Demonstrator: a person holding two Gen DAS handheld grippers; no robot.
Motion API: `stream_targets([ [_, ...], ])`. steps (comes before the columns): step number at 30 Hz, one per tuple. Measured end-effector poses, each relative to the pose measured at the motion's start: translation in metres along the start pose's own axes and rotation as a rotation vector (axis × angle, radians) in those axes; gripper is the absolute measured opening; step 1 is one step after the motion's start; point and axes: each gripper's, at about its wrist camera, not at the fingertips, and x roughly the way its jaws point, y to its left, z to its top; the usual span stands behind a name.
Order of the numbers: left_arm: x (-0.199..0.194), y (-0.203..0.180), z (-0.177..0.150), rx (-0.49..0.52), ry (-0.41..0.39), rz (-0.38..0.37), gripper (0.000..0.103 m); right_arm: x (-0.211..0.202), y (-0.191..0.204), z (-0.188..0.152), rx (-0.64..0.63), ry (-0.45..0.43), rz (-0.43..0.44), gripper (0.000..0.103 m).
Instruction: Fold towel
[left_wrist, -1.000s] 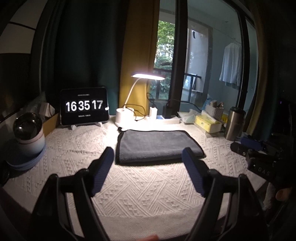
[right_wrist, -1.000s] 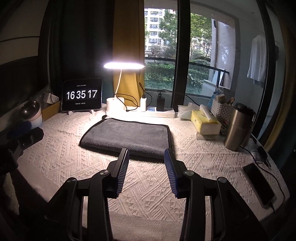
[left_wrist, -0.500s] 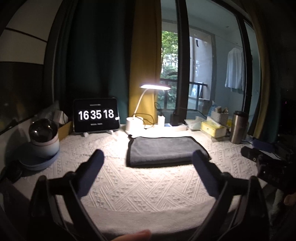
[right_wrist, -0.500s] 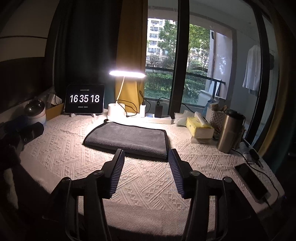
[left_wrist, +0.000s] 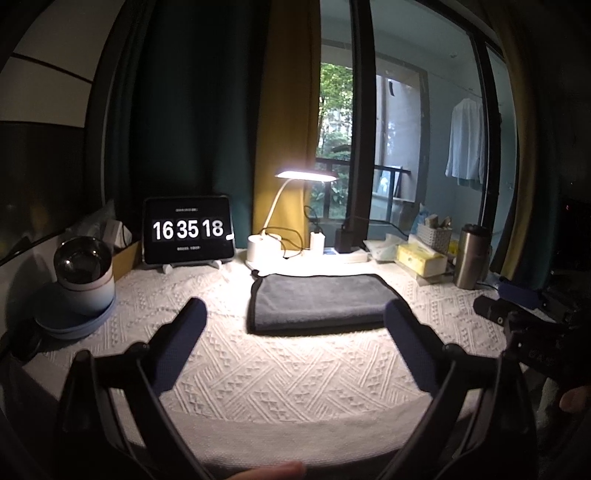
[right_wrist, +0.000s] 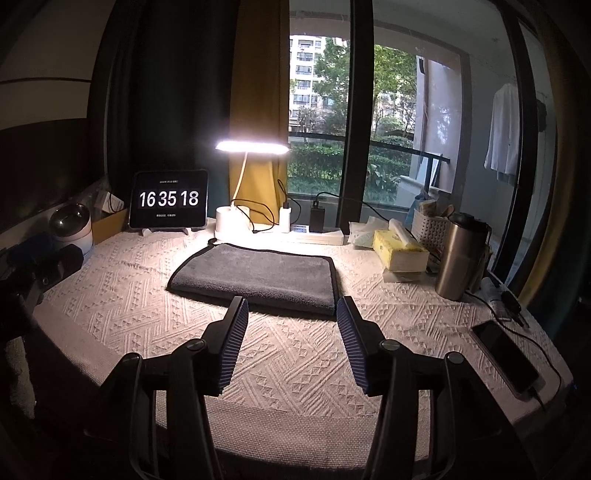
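A dark grey towel (left_wrist: 321, 301) lies folded flat into a rectangle on the white patterned tablecloth (left_wrist: 288, 373), under the lit lamp. It also shows in the right wrist view (right_wrist: 258, 280). My left gripper (left_wrist: 293, 314) is open and empty, held back over the table's near edge, apart from the towel. My right gripper (right_wrist: 290, 306) is open and empty, its tips just short of the towel's near edge. The right gripper's body (left_wrist: 532, 332) shows at the right of the left wrist view.
A tablet clock (left_wrist: 188, 229), a white desk lamp (left_wrist: 280, 221) and a power strip (right_wrist: 317, 234) stand at the back. A bowl stack (left_wrist: 79, 284) is at the left. A tissue box (right_wrist: 400, 251), steel tumbler (right_wrist: 460, 258) and phone (right_wrist: 506, 356) are at the right.
Both grippers have drawn back and up from the towel toward the table's near edge. Both stayed open and empty. The towel has not moved.
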Motion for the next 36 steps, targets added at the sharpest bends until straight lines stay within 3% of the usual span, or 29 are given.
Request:
stream_targets([
  [36, 0.0007, -0.0002, -0.0003, -0.017, 0.006, -0.008, 0.098, 0.0016, 0.0005, 0.0001, 0.006, 0.004, 0.008, 0.053],
])
